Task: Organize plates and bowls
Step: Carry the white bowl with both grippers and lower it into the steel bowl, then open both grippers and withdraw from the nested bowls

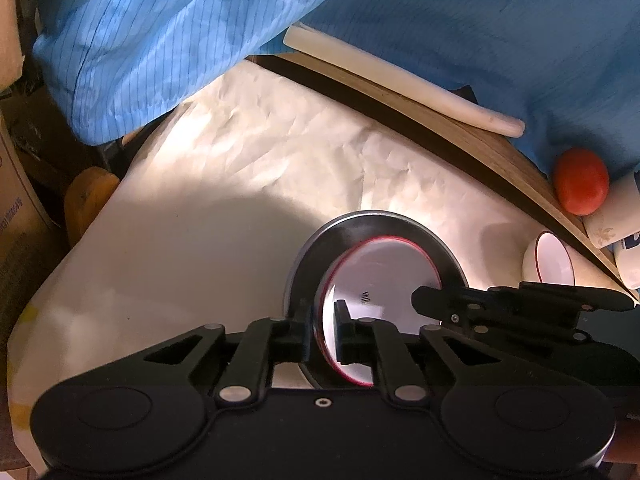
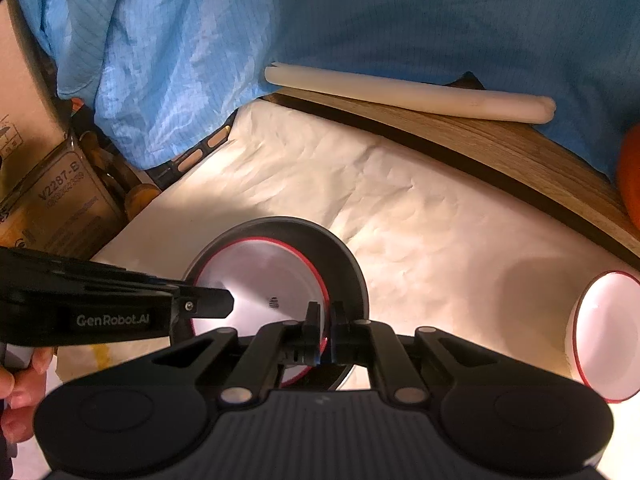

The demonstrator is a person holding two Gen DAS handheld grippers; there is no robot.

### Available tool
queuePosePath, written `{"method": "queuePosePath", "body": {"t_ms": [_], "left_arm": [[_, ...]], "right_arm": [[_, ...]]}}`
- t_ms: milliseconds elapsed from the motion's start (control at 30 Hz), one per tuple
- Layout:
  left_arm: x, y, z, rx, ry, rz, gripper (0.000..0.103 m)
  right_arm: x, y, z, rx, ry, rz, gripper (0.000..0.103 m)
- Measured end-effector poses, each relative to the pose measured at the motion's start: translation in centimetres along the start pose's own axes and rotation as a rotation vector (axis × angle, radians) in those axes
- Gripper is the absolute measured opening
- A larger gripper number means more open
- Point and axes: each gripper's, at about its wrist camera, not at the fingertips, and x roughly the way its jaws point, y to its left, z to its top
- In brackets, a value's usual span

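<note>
A white bowl with a red rim (image 1: 384, 280) sits inside a dark grey plate (image 1: 352, 228) on the white cloth. My left gripper (image 1: 322, 334) is shut on the near-left rims of the bowl and plate together. My right gripper (image 2: 326, 330) is shut on the red rim of the same bowl (image 2: 256, 276), with the grey plate (image 2: 340, 256) around it. The right gripper's fingers (image 1: 432, 296) reach in from the right in the left wrist view. A second white red-rimmed bowl (image 2: 608, 332) stands to the right; it also shows in the left wrist view (image 1: 552, 260).
A wooden board (image 2: 500, 140) with a long white roll (image 2: 408, 92) borders the cloth (image 2: 420, 208) at the back. A red-orange ball (image 1: 582, 182) and white bottles (image 1: 616, 208) lie at right. Cardboard boxes (image 2: 60, 196) stand left. The person's blue coat (image 2: 360, 20) fills the background.
</note>
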Motion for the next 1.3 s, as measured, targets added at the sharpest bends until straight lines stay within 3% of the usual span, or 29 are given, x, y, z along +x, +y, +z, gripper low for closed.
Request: {"method": "queuePosePath", "body": {"t_ms": [333,667,733,800,967,1167,1300], "left_arm": [[-0.7,-0.1,-0.4,0.013,-0.014,-0.001,0.019],[-3.0,-1.0,0.2,0.034,-0.101,-0.014,0.058],[-3.0,-1.2,0.5,0.033,-0.109,-0.019,0.067],[-2.9,-1.5,0.8,0.036,-0.119,-0.021,0.083],[-2.5,-3.2,1.1,0.064,-0.137,-0.039,0.100],[-1.4,-6.4,1.5,0.132,-0.155,-0.071,0.102],[-0.1,-8.7,1.7,0.176,-0.143,-0.082,0.102]], "right_arm": [[-1.4,0.3,0.0,-0.030,-0.047,-0.001,0.022],[-5.8,-1.5,-0.3,0.023,-0.178,-0.016,0.058],[-6.6,-2.2,-0.6,0.037,-0.207,-0.037,0.066],[-7.3,-3.0,-0.9,0.053,-0.226,-0.063,0.072],[-8.9,-5.5,-2.1,0.124,-0.271,-0.104,0.089],[-10.5,-8.8,-4.0,0.239,-0.295,-0.160,0.102],[-11.2,-11.0,-5.4,0.304,-0.304,-0.214,0.103]]}}
